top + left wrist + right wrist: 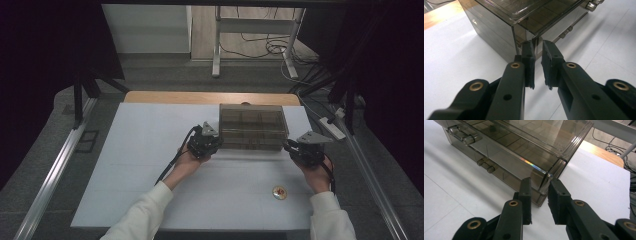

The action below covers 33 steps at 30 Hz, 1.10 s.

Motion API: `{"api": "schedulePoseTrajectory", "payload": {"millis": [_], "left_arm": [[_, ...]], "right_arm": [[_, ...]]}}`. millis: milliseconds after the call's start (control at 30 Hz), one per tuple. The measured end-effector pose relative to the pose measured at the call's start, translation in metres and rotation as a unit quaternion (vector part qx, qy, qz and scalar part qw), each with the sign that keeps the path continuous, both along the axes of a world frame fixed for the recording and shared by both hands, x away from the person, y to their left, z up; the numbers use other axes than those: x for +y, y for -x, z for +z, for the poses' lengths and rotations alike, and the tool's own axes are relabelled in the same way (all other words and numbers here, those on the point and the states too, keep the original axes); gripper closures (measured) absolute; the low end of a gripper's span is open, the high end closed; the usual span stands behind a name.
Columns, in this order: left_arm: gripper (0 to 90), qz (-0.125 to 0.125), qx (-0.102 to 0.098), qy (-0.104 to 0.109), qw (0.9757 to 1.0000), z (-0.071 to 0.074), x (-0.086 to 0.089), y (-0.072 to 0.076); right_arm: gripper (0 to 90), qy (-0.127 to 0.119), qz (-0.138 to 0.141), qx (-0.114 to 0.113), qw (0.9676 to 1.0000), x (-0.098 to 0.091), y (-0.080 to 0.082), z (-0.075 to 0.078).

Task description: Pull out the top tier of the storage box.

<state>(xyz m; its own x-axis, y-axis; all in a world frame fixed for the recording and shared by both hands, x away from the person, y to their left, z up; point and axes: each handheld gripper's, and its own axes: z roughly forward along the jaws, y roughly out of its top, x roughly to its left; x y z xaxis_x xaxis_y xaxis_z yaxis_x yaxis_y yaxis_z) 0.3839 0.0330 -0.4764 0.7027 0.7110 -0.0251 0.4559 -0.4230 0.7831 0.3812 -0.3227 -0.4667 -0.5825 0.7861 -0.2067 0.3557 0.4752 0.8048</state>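
Note:
A smoky see-through plastic box (252, 125) with a lid and inner compartments stands at the back middle of the white table top (140, 165). My left gripper (219, 145) is at the box's front left corner. In the left gripper view, my left gripper (538, 48) has its jaws nearly together, with that corner of the box (499, 22) pinched between the tips. My right gripper (290, 146) is at the front right corner. In the right gripper view, the jaws of my right gripper (539, 182) stand either side of the corner of the box (519, 142) and press on it.
A small round red-and-gold disc (279, 192) lies on the table near the front right. Two clasps (465, 137) sit on the box's front wall. A wooden strip (175, 97) runs along the table's back edge, with desk legs and cables on the floor behind.

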Motion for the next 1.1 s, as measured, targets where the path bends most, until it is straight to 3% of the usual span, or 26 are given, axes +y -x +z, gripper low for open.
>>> {"api": "schedulePoseTrajectory", "payload": {"millis": [1100], "left_arm": [[79.6,-0.007,0.002,-0.008,0.9999,0.0014,0.0008,0.0066]], "right_arm": [[73.2,0.009,0.004,-0.001,0.9999,0.0009,0.0097,0.0034]]}}
